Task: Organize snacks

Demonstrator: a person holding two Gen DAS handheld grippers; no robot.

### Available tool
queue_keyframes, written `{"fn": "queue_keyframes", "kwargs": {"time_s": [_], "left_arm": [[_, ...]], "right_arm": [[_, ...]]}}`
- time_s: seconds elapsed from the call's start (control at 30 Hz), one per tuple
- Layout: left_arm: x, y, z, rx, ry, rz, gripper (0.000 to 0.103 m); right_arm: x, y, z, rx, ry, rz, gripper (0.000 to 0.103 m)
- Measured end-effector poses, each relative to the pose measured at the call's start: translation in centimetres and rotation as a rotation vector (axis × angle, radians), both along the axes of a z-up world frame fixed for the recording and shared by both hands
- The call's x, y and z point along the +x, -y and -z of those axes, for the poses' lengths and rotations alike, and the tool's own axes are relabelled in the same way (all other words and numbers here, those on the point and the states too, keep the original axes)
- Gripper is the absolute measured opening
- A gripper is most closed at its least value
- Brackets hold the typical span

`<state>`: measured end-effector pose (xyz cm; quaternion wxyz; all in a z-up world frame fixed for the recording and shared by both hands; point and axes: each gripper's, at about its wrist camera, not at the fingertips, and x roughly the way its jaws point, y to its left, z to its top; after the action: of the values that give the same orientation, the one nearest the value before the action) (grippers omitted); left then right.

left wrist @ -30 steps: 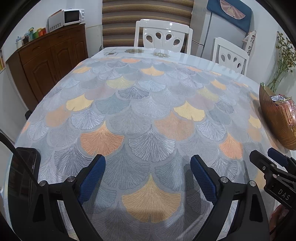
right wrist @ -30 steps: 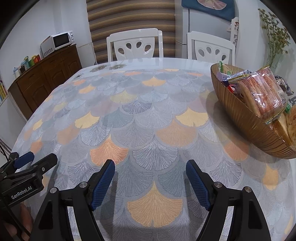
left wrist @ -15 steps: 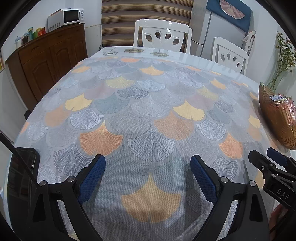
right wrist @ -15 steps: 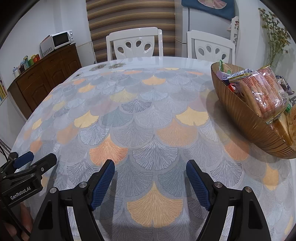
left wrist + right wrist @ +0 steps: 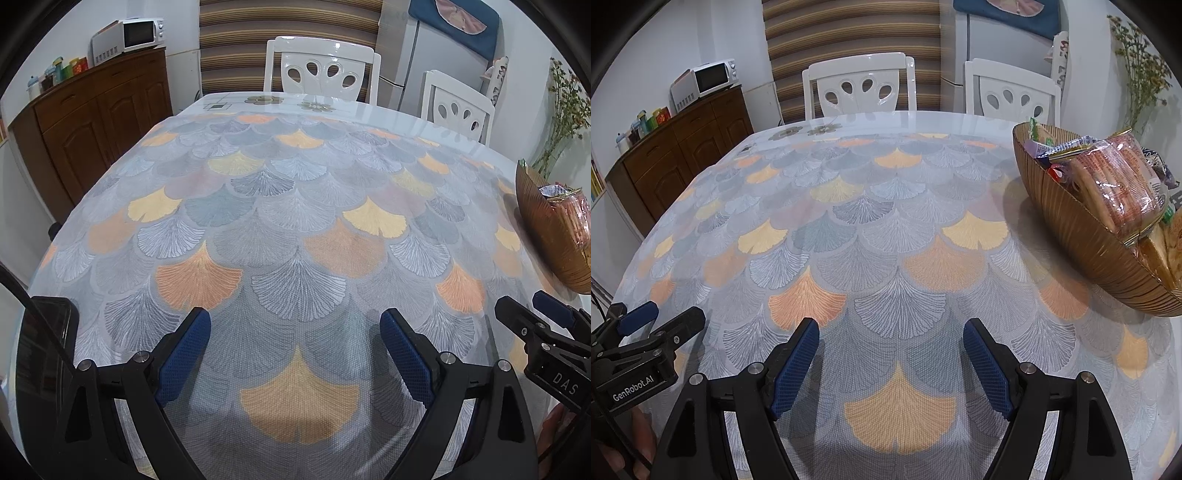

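Observation:
A brown ribbed bowl (image 5: 1082, 236) stands at the table's right side, filled with wrapped snacks; a clear pack of reddish biscuits (image 5: 1115, 184) lies on top. The same bowl (image 5: 546, 229) shows at the right edge of the left wrist view. My right gripper (image 5: 890, 354) hangs open over the patterned tablecloth, left of the bowl and well apart from it, nothing between its blue pads. My left gripper (image 5: 295, 343) is open too, over bare cloth near the front edge. Each gripper appears in the other's view: the right gripper (image 5: 532, 317) and the left gripper (image 5: 661, 321).
Two white chairs (image 5: 860, 88) (image 5: 1012, 96) stand behind the table. A brown sideboard (image 5: 92, 122) with a microwave (image 5: 129, 35) lines the left wall. A dark phone-like object (image 5: 40, 362) lies at the table's front left. Dried flowers (image 5: 1141, 70) rise behind the bowl.

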<state>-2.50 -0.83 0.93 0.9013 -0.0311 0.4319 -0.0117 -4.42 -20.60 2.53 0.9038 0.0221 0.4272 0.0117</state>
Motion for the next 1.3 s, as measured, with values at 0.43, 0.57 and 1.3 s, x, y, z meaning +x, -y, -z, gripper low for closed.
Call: {"fn": "queue_keyframes", "kwargs": {"time_s": [0.43,0.57,1.3], "left_arm": [[0.02,0.00,-0.01,0.003,-0.002,0.000,0.093],[-0.01,0.00,0.01,0.005,-0.002,0.001,0.093],[0.10,-0.07,0.04,0.001,-0.001,0.014,0.093]], "right_arm": [[0.06,0.35,0.09,0.017,-0.009,0.011,0.079],[0.10,0.40,0.16,0.022,-0.013,0.013,0.079],[0.18,0.49,0.20,0.019,-0.015,0.011,0.079]]}}
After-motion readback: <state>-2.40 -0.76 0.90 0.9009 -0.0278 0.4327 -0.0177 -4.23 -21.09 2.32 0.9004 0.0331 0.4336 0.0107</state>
